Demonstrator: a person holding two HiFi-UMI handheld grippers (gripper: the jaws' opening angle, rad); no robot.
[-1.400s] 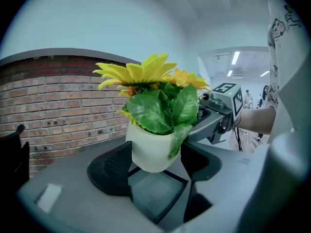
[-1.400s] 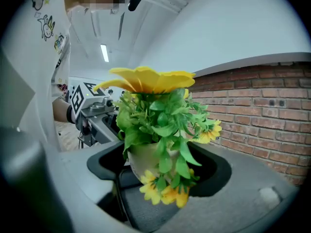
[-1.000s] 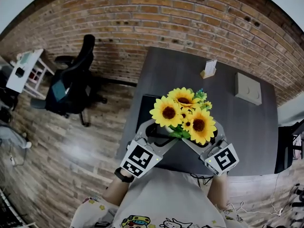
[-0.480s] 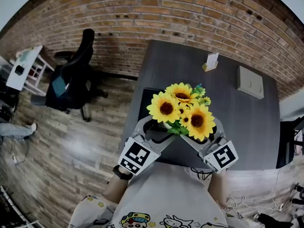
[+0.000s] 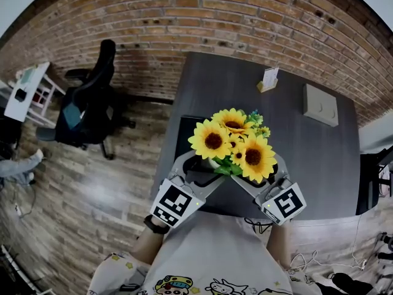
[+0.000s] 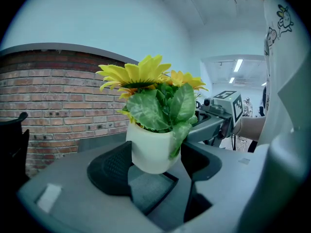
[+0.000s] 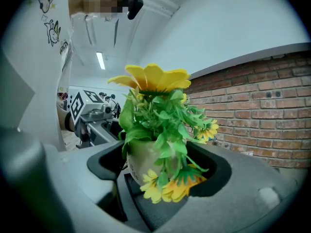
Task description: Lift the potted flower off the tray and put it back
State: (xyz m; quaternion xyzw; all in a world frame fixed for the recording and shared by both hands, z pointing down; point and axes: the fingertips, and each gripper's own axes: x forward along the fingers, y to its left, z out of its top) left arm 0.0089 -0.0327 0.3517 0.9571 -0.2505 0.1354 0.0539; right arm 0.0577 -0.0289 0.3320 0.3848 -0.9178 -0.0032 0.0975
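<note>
Potted flower [image 5: 233, 143] remains clear above the tray [image 5: 184, 131], unchanged; left gripper [image 6: 155, 166] and right gripper [image 7: 158, 169], jaws wide, both clamp it. Set-down outstanding.

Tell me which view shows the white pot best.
Left gripper view: the white pot sits between its jaws with its side almost bare, only a leaf hanging over the rim. Right gripper view shows the pot mostly behind leaves and blooms. In the head view the sunflowers cover it.

- Brick wall [image 5: 184, 17] across the top.
- Wood-plank floor [image 5: 92, 195] at left.
- Black office chair [image 5: 86, 112] and white shelf [image 5: 27, 91], upper left.
- Dark surface [image 5: 307, 158], centre right.
</note>
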